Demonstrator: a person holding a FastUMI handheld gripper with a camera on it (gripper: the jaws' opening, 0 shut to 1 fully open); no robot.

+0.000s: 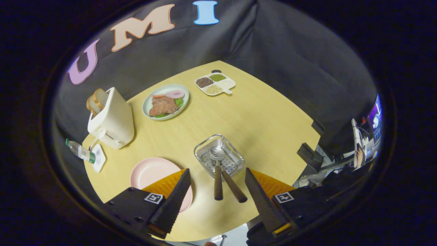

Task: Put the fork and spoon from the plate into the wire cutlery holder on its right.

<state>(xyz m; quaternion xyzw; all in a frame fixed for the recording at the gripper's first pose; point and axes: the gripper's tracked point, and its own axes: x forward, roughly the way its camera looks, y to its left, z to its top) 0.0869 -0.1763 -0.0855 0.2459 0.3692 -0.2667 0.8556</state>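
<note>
- My tongs [218, 186] hang released, gripping nothing.
- Fork [234, 186] and spoon [217, 171] lie in the wire cutlery holder [205, 157], handles sticking out between my fingers.
- Pink plate [150, 172] sits on the bench [259, 116].
- No legible labels.

Beside the silver wire cutlery holder [219, 156], the plate [153, 172] is pale pink; the brown-handled spoon [217, 171] and fork [233, 187] rest in it. The black, ribbed gripper [217, 191] fingers, spread wide, back onto orange.

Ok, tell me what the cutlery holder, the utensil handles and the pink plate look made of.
Cutlery holder: shiny metal wire, apparently steel, judging by glints and a perforated base. Utensil handles: dark brown, matte, probably wood. Pink plate: smooth, slightly glossy, ceramic or plastic, can't tell which. The gripper hangs open, jaws either side of the handles.
</note>
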